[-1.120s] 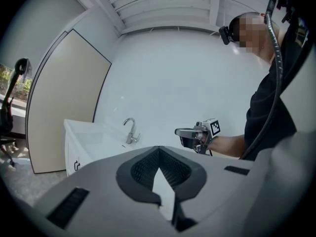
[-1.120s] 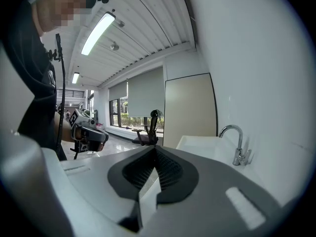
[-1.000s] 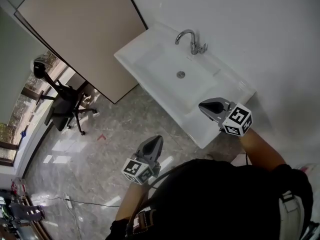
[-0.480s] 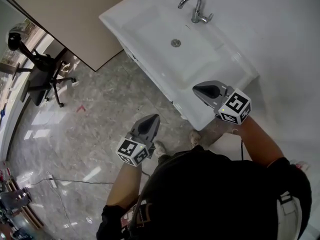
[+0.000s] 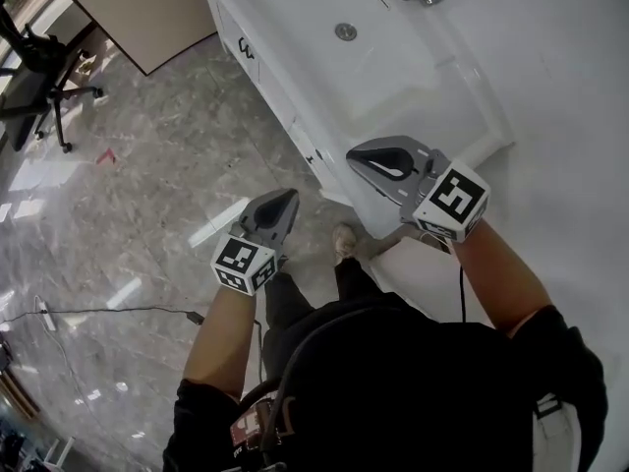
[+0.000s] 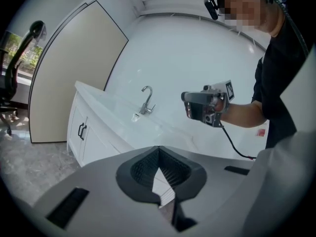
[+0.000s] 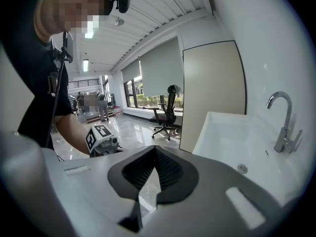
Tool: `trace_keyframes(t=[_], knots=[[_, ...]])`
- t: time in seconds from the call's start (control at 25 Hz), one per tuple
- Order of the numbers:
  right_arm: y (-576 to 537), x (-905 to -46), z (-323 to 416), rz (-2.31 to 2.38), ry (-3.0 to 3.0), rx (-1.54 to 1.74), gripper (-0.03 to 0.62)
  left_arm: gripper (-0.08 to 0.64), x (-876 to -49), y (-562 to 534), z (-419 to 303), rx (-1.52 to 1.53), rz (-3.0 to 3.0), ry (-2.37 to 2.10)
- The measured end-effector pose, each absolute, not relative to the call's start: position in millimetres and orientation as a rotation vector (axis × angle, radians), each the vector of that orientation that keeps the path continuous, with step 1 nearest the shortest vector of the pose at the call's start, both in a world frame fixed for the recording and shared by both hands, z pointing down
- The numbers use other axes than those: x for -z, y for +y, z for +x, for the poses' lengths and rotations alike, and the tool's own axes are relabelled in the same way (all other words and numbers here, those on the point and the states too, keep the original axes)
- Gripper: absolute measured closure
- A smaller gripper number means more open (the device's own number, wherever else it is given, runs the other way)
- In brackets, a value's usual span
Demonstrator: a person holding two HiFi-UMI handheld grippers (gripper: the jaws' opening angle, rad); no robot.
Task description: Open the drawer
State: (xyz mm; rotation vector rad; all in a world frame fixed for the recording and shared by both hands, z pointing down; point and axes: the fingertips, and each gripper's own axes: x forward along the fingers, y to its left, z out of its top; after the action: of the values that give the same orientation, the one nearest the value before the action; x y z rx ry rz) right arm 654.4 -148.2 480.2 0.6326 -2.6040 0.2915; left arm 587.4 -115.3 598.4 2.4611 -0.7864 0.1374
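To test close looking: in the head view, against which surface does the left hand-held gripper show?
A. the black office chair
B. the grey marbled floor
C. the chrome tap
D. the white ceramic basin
B: the left hand-held gripper shows against the grey marbled floor, clear of the white ceramic basin.

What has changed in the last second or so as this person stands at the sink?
The person has bent lower, bringing the left gripper and the right gripper down toward the white cabinet under the sink; its handled fronts now show. Nothing was grasped or let go. Both jaws stay shut and empty, and the cabinet fronts look closed.
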Motion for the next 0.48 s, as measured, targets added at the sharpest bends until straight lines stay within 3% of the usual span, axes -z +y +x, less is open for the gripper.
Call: trace_keyframes(t=[0.48], knots=[[-112.0, -565.7, 561.5, 0.482, -2.624, -0.436, 0.594, 0.563, -742.8, -132.9, 605.7, -0.214, 2.453, -0.756]])
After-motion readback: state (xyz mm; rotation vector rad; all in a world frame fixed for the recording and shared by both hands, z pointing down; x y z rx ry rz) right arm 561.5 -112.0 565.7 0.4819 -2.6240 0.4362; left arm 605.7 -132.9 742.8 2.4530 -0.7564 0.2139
